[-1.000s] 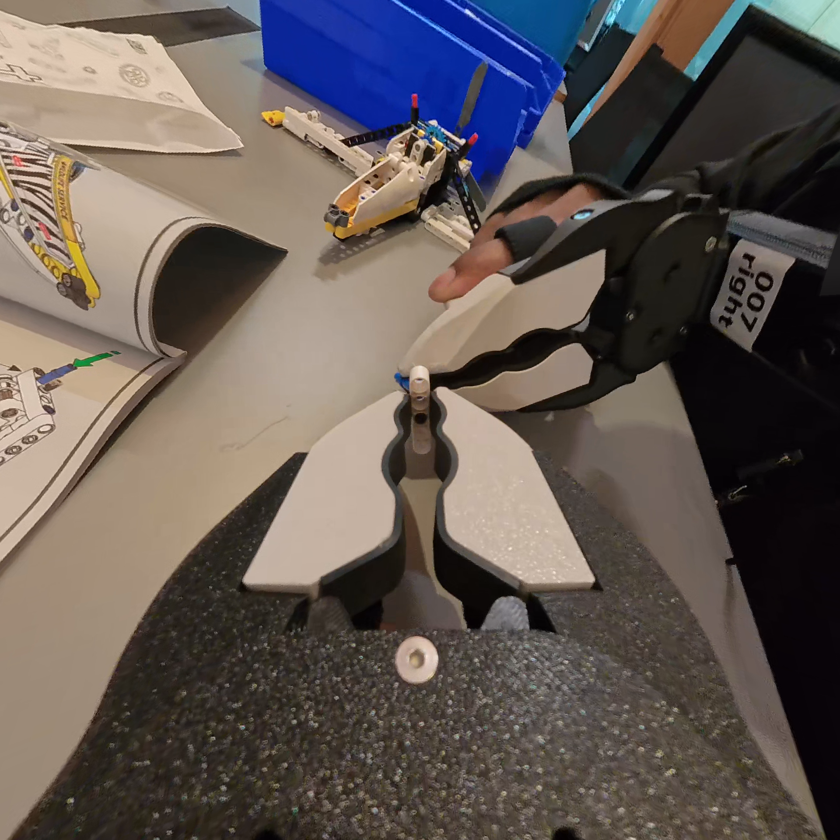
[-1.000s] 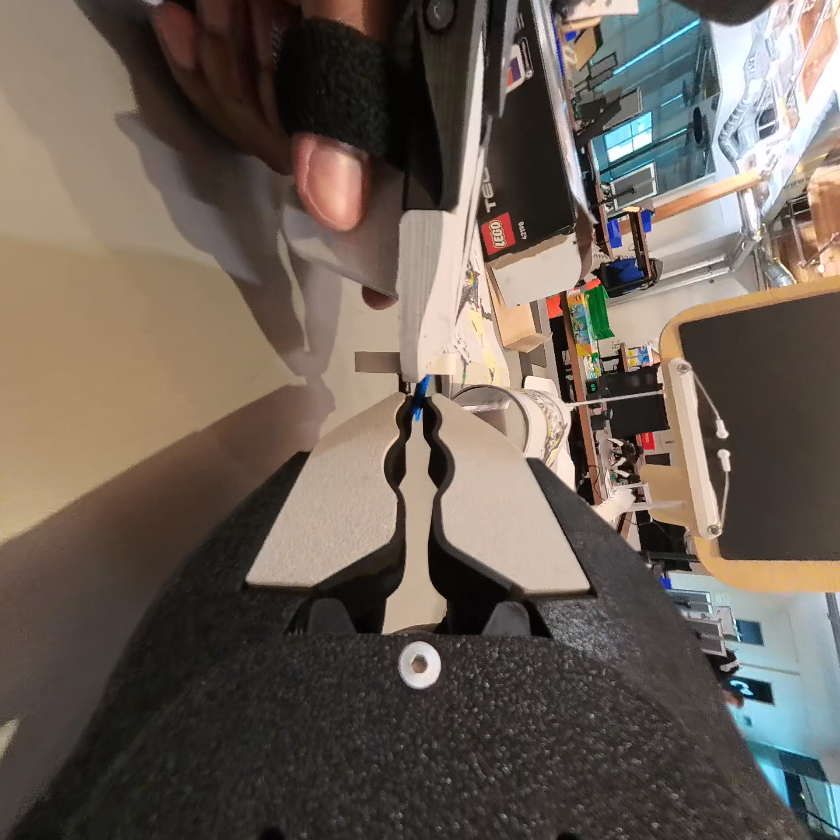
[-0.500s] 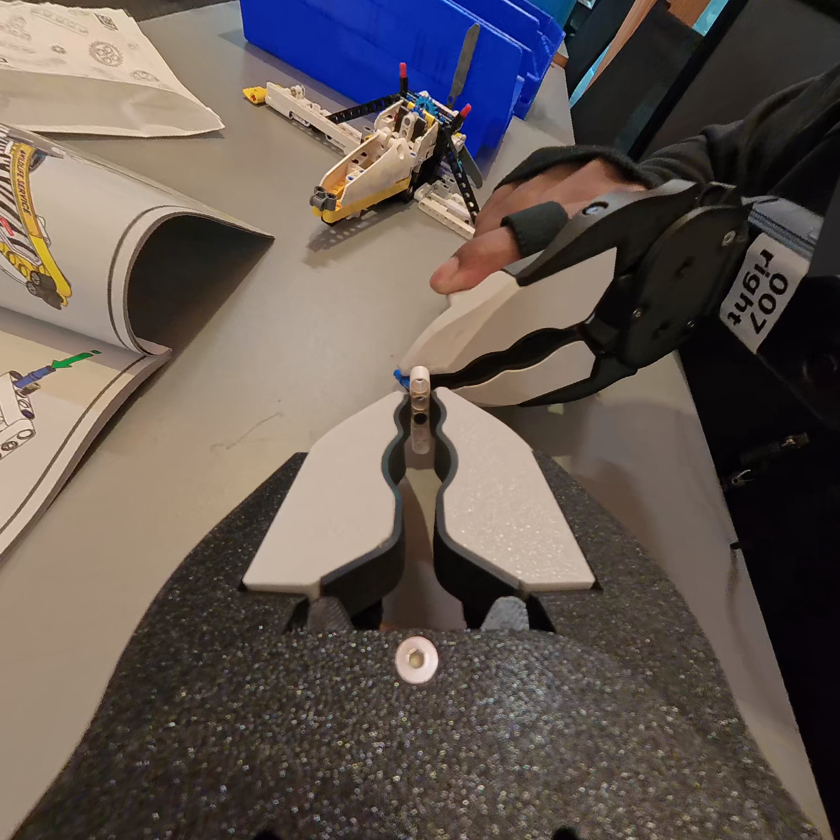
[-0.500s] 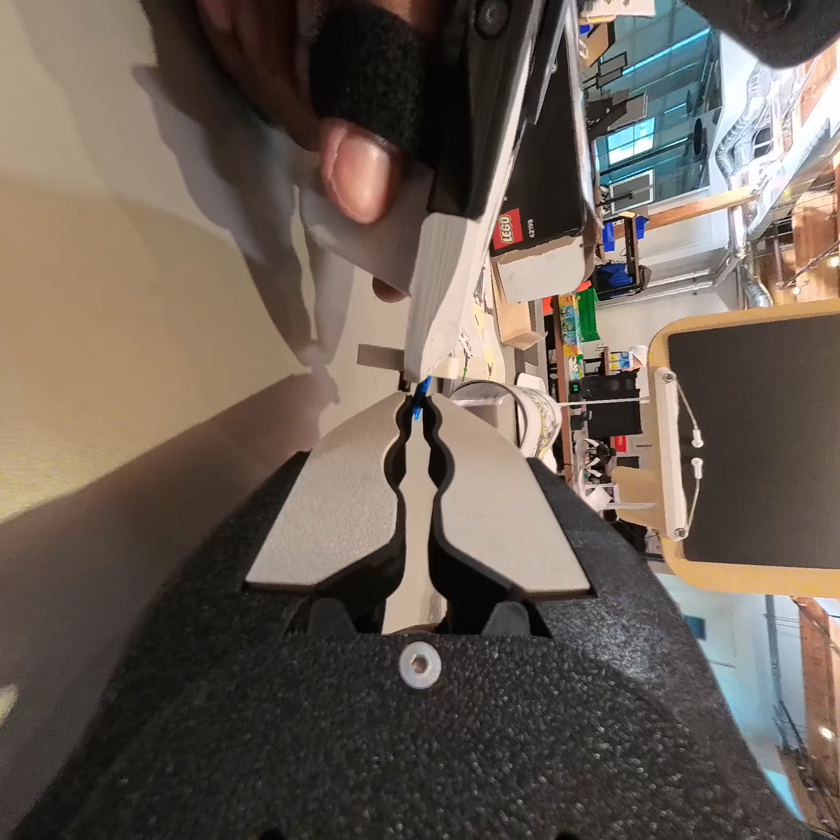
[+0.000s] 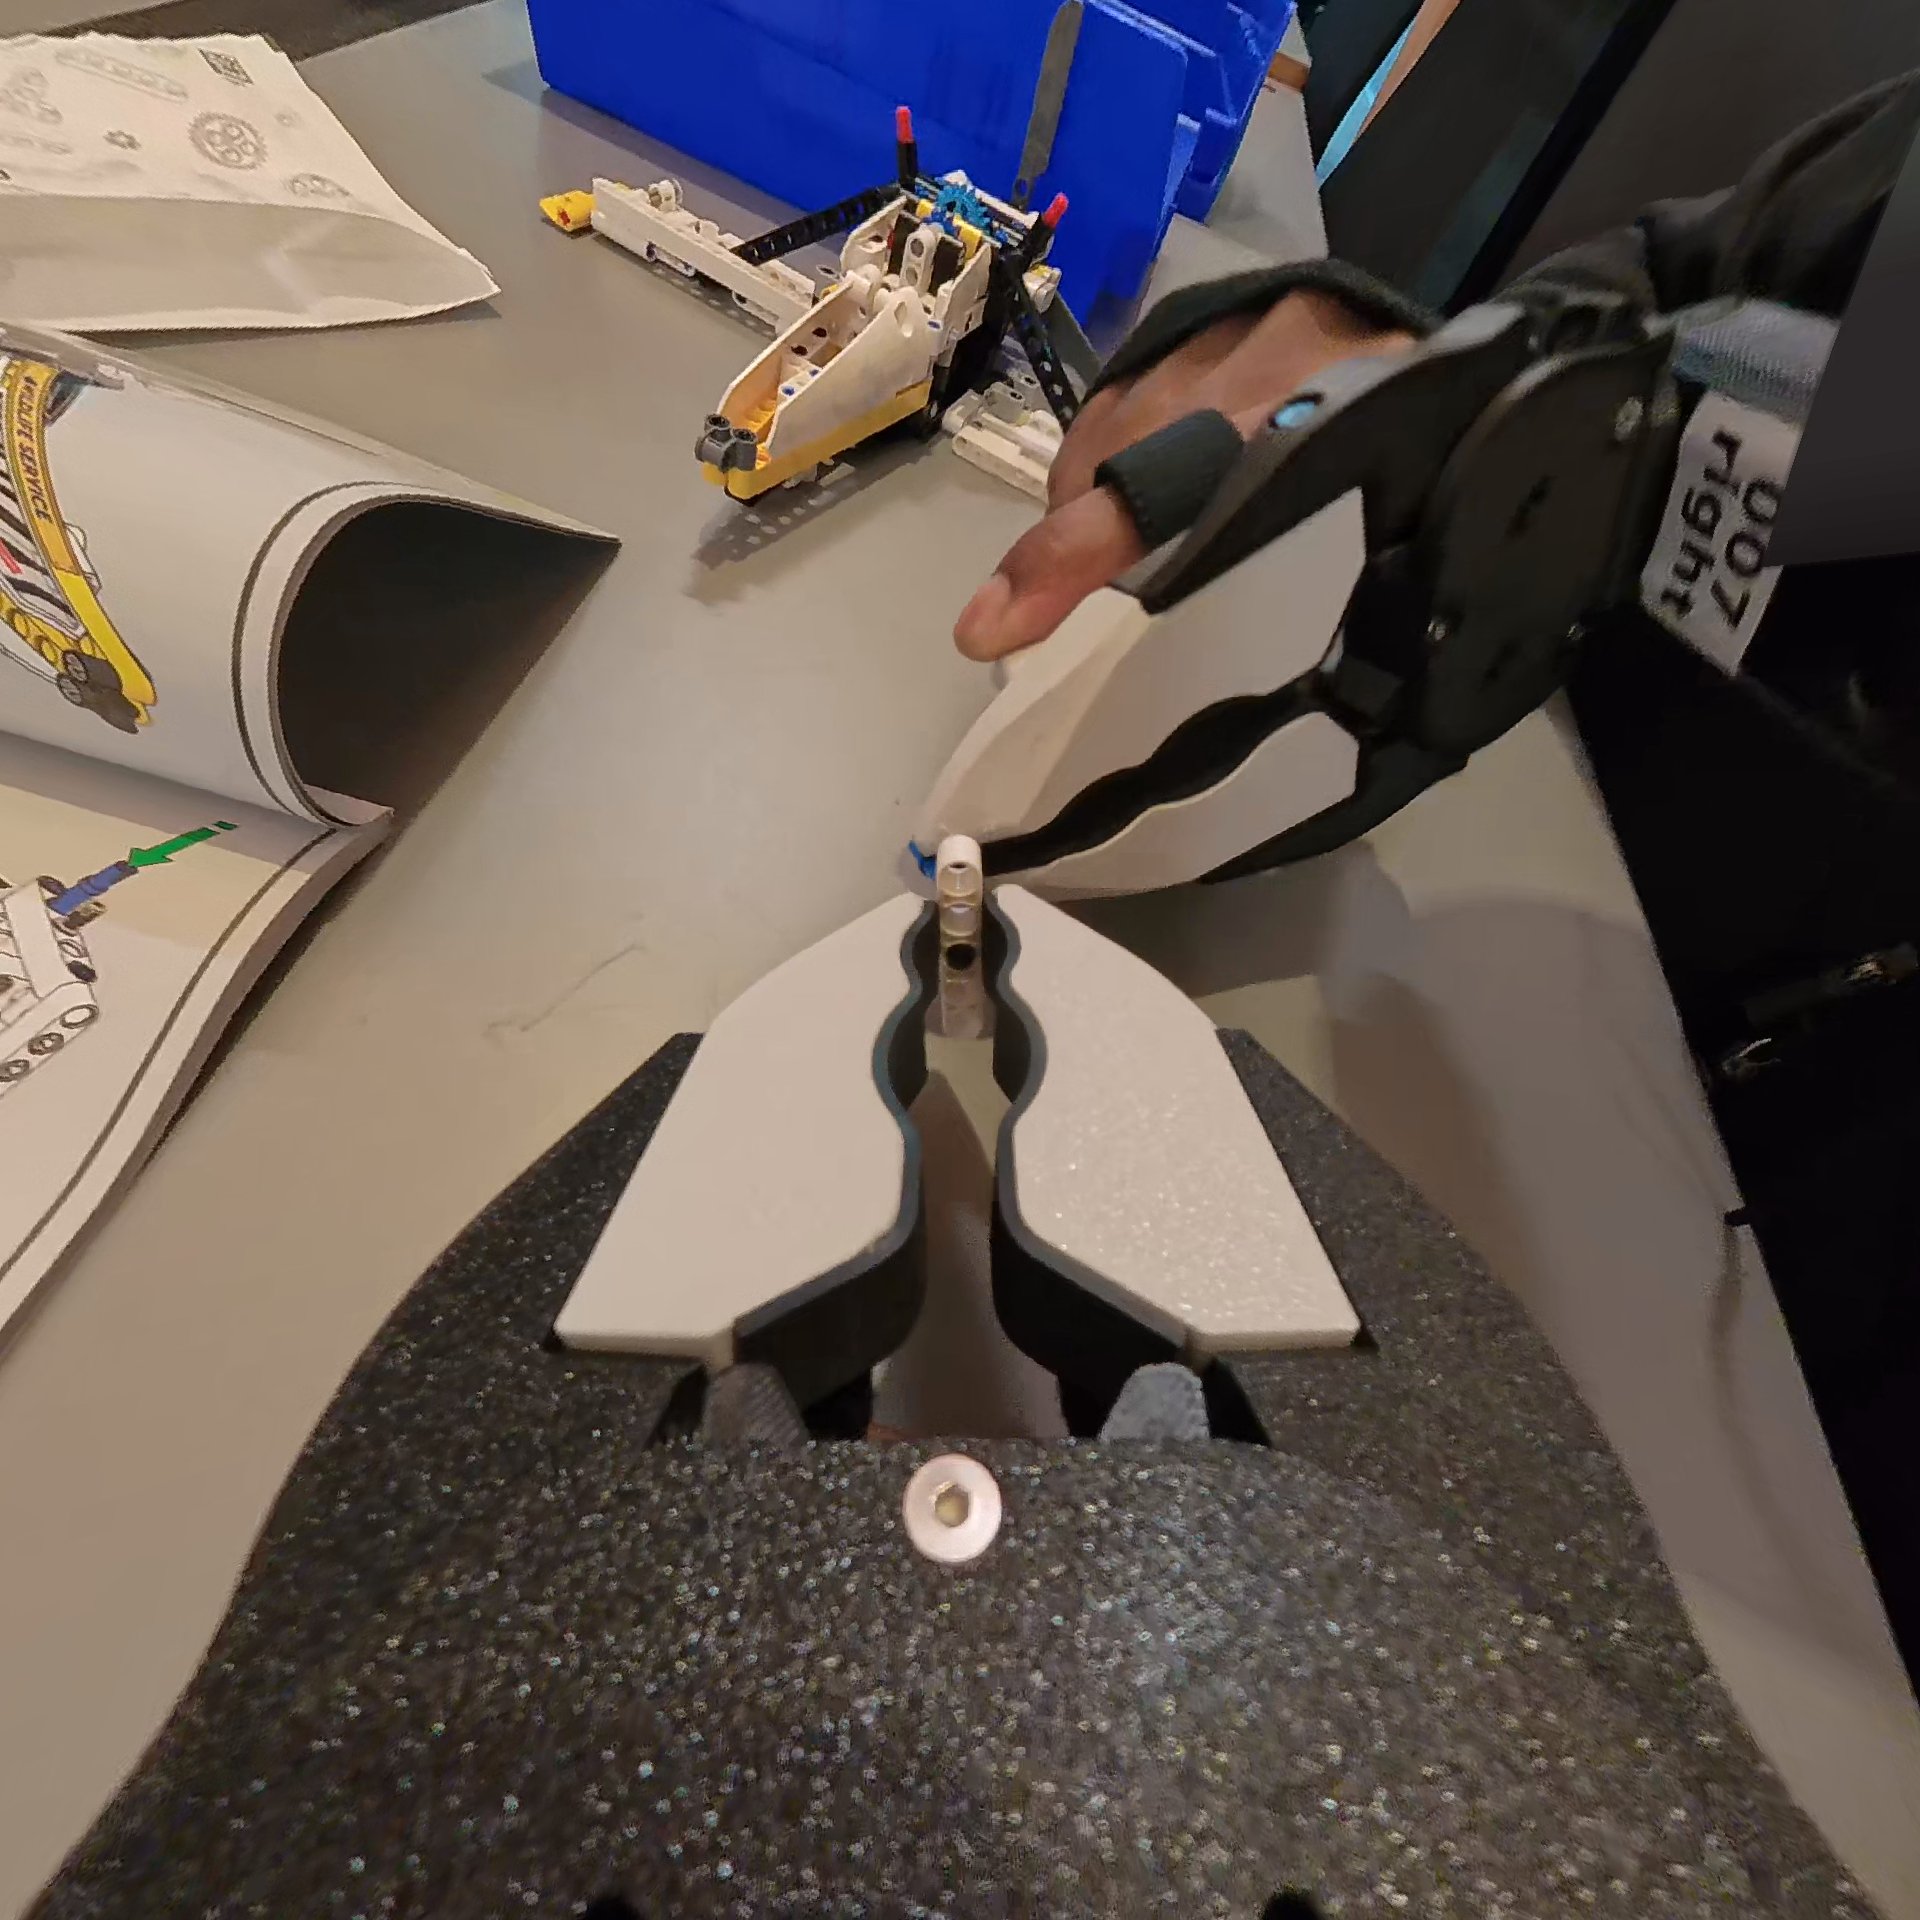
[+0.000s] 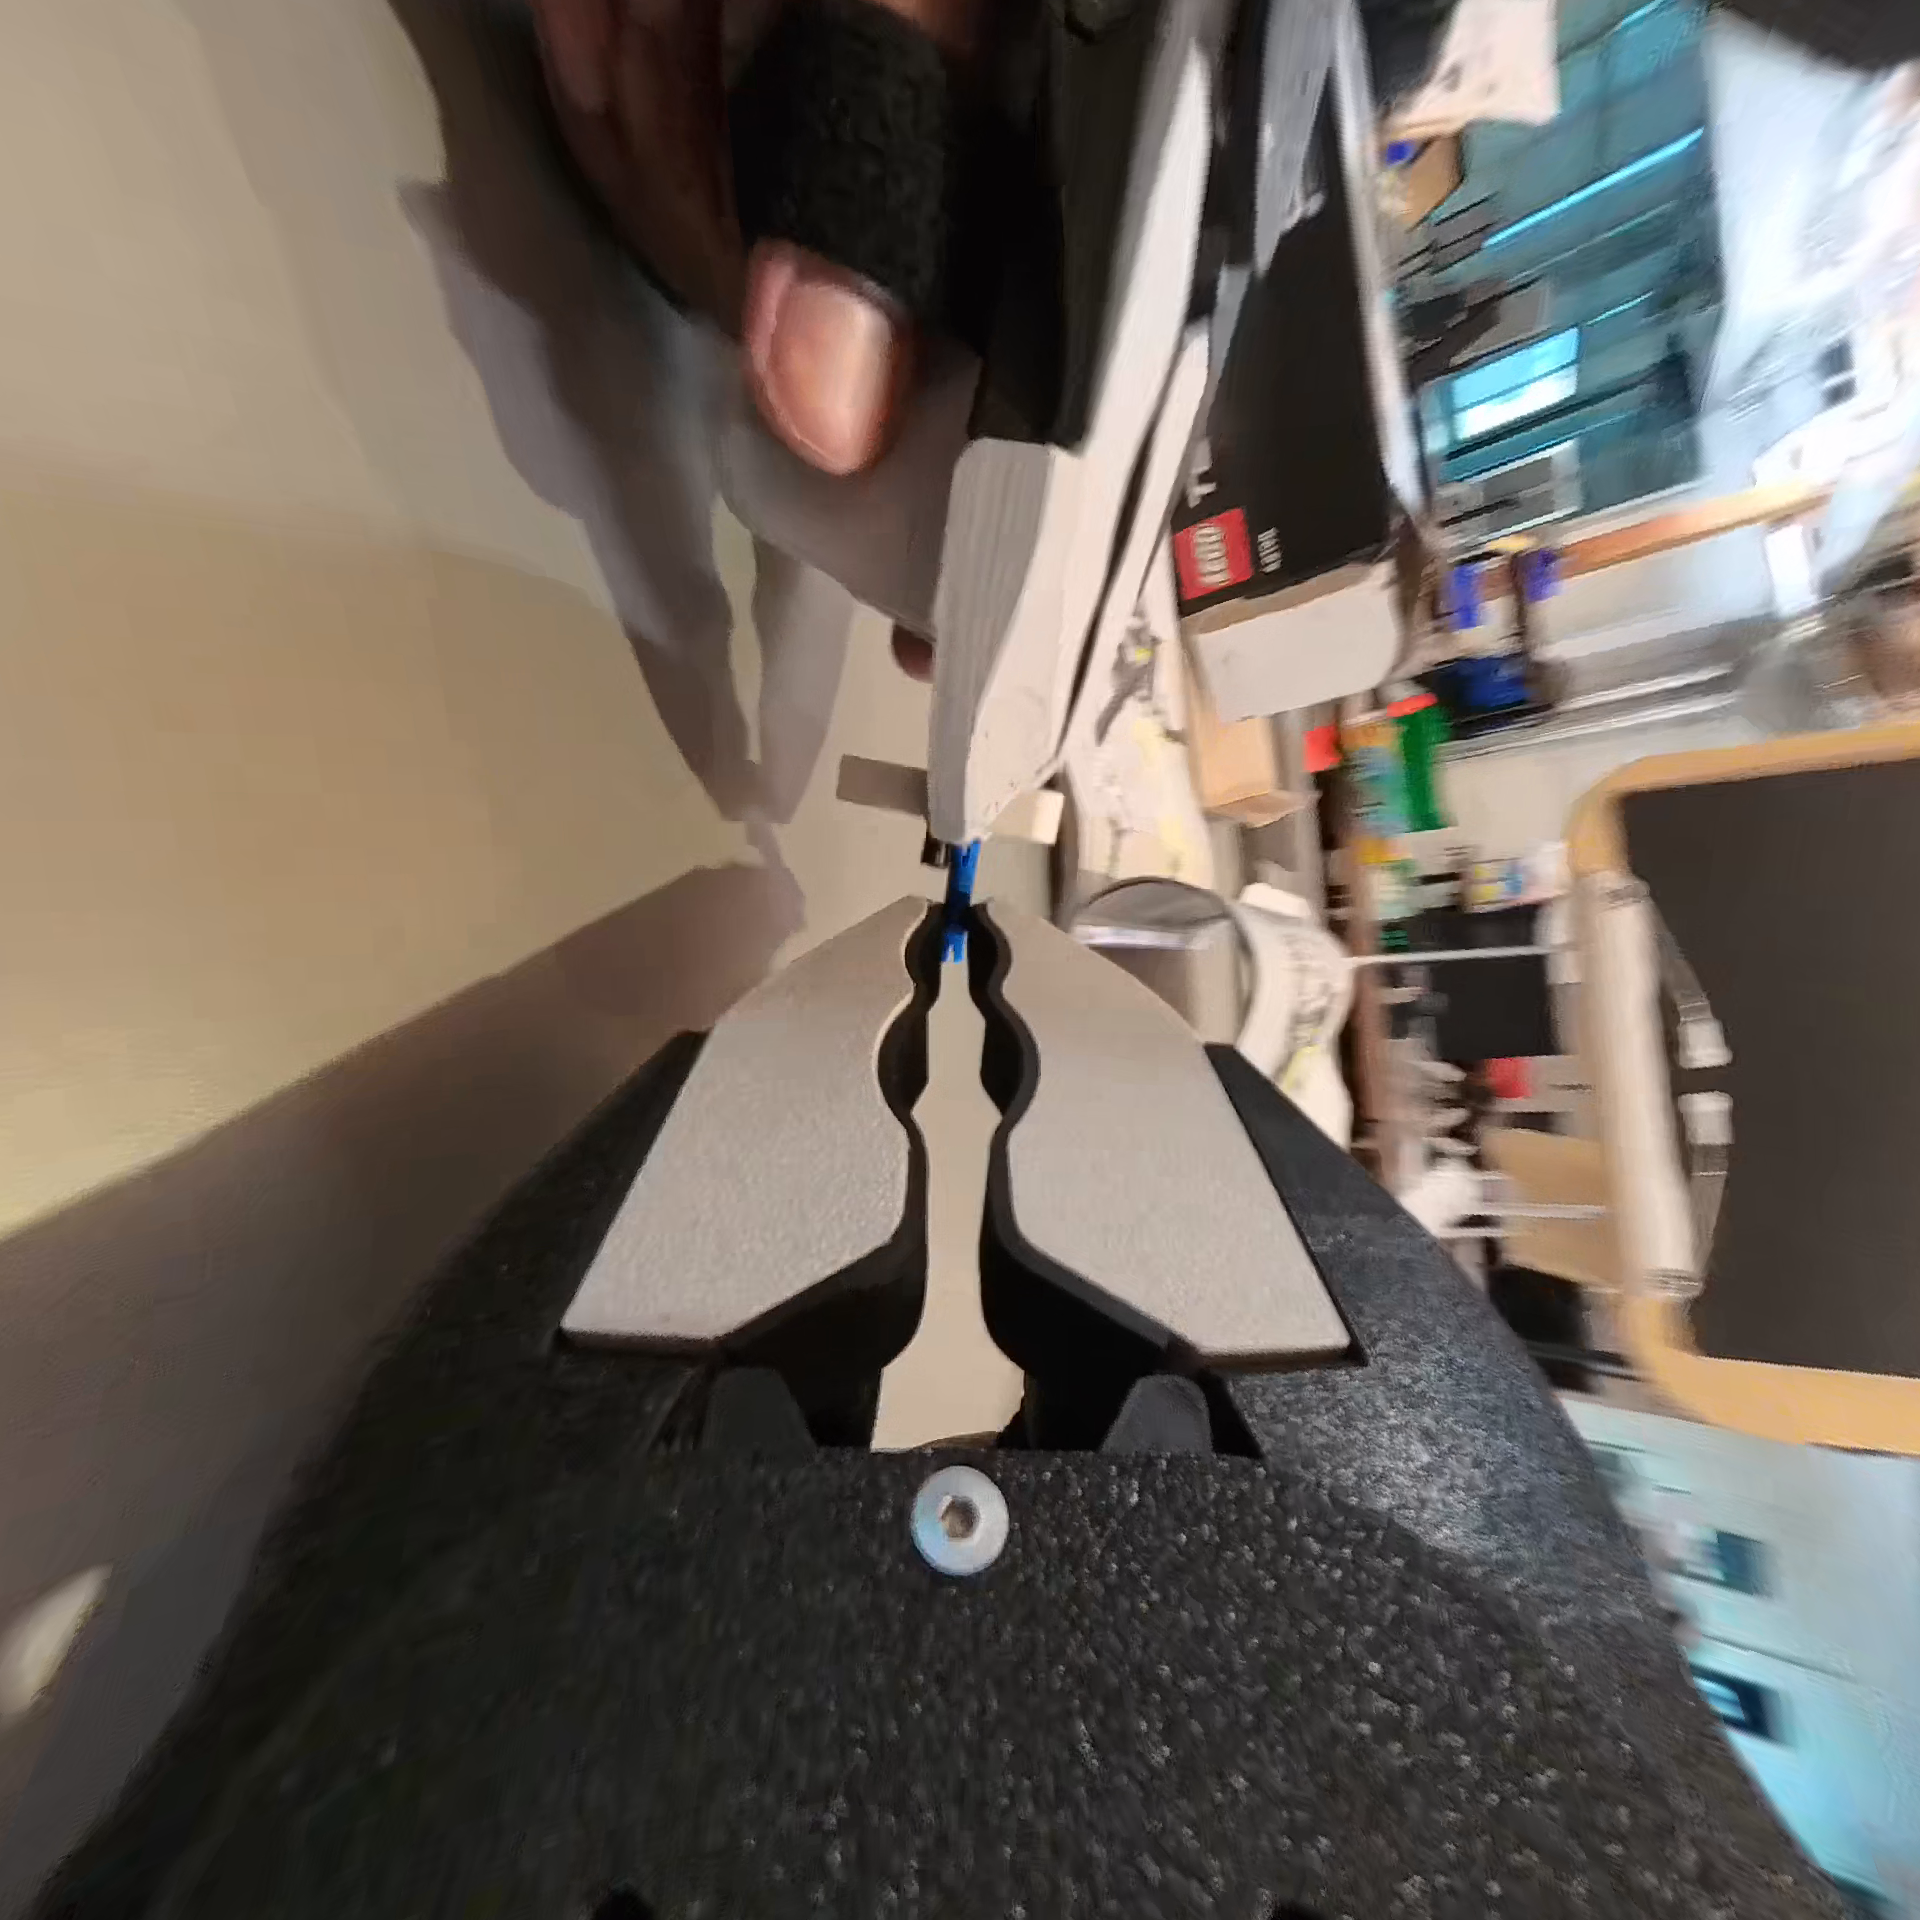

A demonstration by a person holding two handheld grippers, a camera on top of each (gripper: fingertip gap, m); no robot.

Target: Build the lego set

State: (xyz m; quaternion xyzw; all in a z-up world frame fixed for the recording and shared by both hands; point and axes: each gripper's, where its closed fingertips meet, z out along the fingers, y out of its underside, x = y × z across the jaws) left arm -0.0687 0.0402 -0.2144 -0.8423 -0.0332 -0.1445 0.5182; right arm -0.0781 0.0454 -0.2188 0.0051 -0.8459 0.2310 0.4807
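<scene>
My left gripper (image 5: 958,914) is shut on a small white beam with holes (image 5: 958,940), held upright above the grey table (image 5: 623,831). My right gripper (image 6: 954,920) is shut on a small blue pin (image 6: 958,904). It comes in from the right in the left wrist view (image 5: 935,862), and the blue pin's tip (image 5: 918,858) shows beside the beam's top end. In the right wrist view the left gripper's fingers (image 6: 987,727) hang from above, with the white beam (image 6: 1039,812) at their tip touching the pin.
A white and yellow brick-built helicopter model (image 5: 883,343) lies at the back, in front of blue bins (image 5: 883,94). An open instruction booklet (image 5: 156,644) and a paper bag (image 5: 187,187) lie at the left. A person's hand (image 5: 1132,499) holds the right gripper. My two grippers' fingertips are within a few centimetres of each other.
Both grippers keep their grasp and stay tip to tip. The left wrist view has swung a little, so the model and booklet sit differently. The right wrist view is now blurred by motion.
</scene>
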